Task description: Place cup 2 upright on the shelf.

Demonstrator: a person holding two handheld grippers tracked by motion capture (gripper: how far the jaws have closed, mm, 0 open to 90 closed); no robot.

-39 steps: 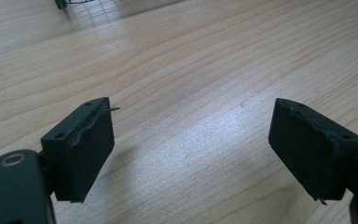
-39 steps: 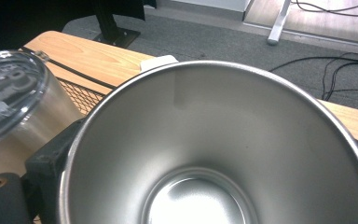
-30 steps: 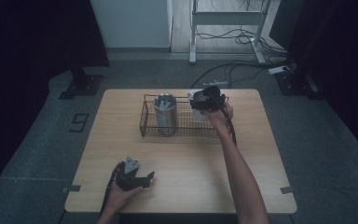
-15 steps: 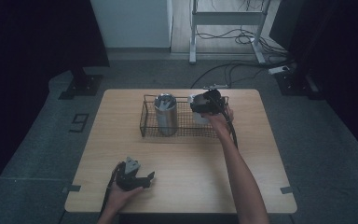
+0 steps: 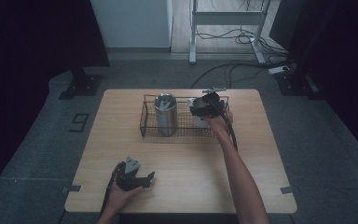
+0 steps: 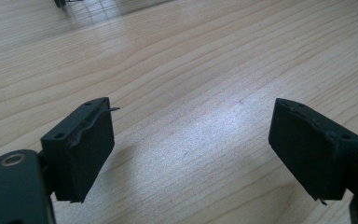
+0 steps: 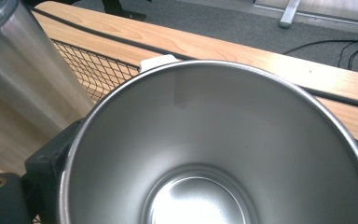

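A white cup [image 5: 196, 117] with a steel inside [image 7: 223, 135] sits at the right end of a black wire basket [image 5: 144, 127], and my right gripper [image 5: 205, 107] is shut on it from above. One black jaw stands on each side of the cup's rim in the right gripper view. A tall steel tumbler [image 5: 166, 115] stands upright in the basket's left half, close beside the cup [image 7: 23, 70]. My left gripper [image 5: 147, 180] rests on the wooden table [image 5: 191, 163] near its front left. Its jaws [image 6: 191, 135] stand open, with bare wood between them.
The basket stands at the back middle of the table. Beyond the far edge are grey floor, cables [image 5: 242, 70] and a metal stand [image 5: 223, 18]. The person's right forearm [image 5: 235, 168] crosses the table's right half.
The right gripper with the cup has shifted slightly toward the near side over the basket. The left gripper has stayed still.
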